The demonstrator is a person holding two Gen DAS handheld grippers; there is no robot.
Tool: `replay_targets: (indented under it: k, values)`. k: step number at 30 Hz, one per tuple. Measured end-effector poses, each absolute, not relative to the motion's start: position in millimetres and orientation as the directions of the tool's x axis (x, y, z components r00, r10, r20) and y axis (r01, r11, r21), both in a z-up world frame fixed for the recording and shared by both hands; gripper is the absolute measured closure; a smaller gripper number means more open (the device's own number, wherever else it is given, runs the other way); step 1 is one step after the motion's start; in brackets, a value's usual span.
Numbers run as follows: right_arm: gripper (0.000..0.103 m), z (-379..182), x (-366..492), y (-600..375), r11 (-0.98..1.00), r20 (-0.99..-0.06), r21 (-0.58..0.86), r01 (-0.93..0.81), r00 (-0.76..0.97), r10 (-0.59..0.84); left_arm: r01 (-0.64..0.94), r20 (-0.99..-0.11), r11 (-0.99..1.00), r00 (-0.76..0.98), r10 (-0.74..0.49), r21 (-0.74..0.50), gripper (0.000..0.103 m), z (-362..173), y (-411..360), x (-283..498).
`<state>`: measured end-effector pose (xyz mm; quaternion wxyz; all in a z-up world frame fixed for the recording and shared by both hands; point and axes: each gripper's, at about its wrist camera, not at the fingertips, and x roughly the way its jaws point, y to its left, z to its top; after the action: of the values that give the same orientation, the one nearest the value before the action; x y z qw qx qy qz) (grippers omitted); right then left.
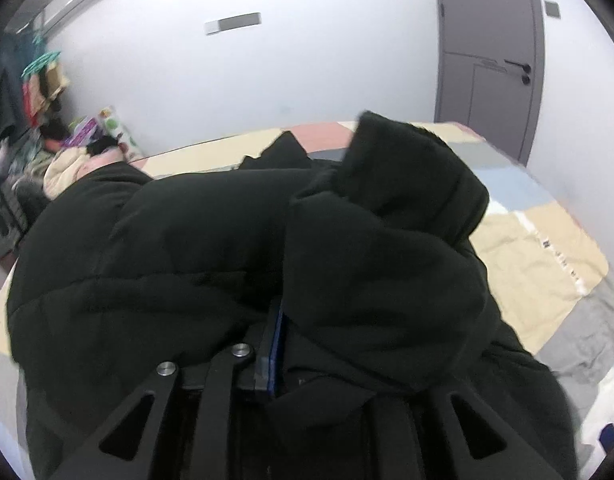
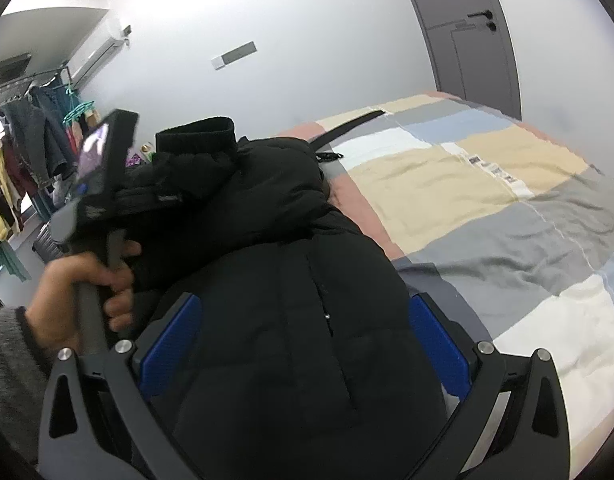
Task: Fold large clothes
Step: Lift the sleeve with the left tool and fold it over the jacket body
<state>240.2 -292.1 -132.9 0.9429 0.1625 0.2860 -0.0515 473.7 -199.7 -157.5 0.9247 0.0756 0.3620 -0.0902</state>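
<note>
In the left wrist view the black jacket [image 1: 227, 240] buried the left hand-held gripper [image 1: 279, 344]: only one blue pad edge showed, the opposite finger lay under folds, so its grip could not be judged. The jacket ran off the frame at 6 o'clock and hid most of the bed [image 1: 547, 248]. Clutter [image 1: 67, 136] at 9 o'clock was too small to identify. In the right wrist view the jacket [image 2: 287, 300] filled the gap between the right hand-held gripper [image 2: 307, 344] pads and was cut off at 6 o'clock. The hand [image 2: 79, 292] at 9 o'clock was blurred, its sleeve [image 2: 7, 372] cut by the edge. The clothes rack [image 2: 15, 160] was partly cropped.
</note>
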Motion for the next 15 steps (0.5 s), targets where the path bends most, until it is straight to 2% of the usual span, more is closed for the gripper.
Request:
replay_targets:
  k: [3, 5, 7, 8, 9, 10, 12, 15]
  values:
    - [0.000, -129.1, 240.1, -288.3, 0.946, -0.542, 0.278, 0.170, 0.840, 0.008, 0.217, -0.694, 0.974, 0.712, -0.109, 0.070, 0.081, -146.1, -184.7, 453.5]
    - [0.000, -126.7, 239.4, -284.6, 0.951, -0.534, 0.264, 0.160, 0.846, 0.006, 0.214, -0.700, 0.975, 0.705, -0.111, 0.060, 0.073, -135.5, -171.3, 444.4]
    - [0.000, -124.0, 237.6, -280.9, 0.956, -0.527, 0.255, 0.146, 0.850, 0.010, 0.212, -0.702, 0.976, 0.703, -0.113, 0.055, 0.051, -130.4, -166.5, 425.2]
    - [0.000, -122.9, 236.3, -279.5, 0.958, -0.525, 0.251, 0.141, 0.851, 0.012, 0.212, -0.700, 0.976, 0.705, -0.114, 0.055, 0.044, -126.8, -163.6, 417.1]
    - [0.000, -121.9, 235.0, -278.4, 0.959, -0.524, 0.248, 0.138, 0.852, 0.013, 0.213, -0.692, 0.975, 0.713, -0.114, 0.058, 0.030, -123.0, -159.6, 406.9]
    - [0.000, -121.3, 234.0, -277.9, 0.960, -0.524, 0.245, 0.137, 0.852, 0.013, 0.211, -0.679, 0.975, 0.726, -0.109, 0.068, 0.020, -118.5, -156.3, 396.7]
    - [0.000, -120.0, 231.4, -276.4, 0.961, -0.523, 0.243, 0.132, 0.852, 0.016, 0.212, -0.645, 0.973, 0.757, -0.105, 0.091, 0.013, -109.0, -150.4, 373.7]
    - [0.000, -118.8, 227.2, -272.9, 0.964, -0.521, 0.240, 0.117, 0.853, 0.027, 0.211, -0.638, 0.975, 0.761, -0.119, 0.069, 0.013, -101.0, -132.3, 345.8]
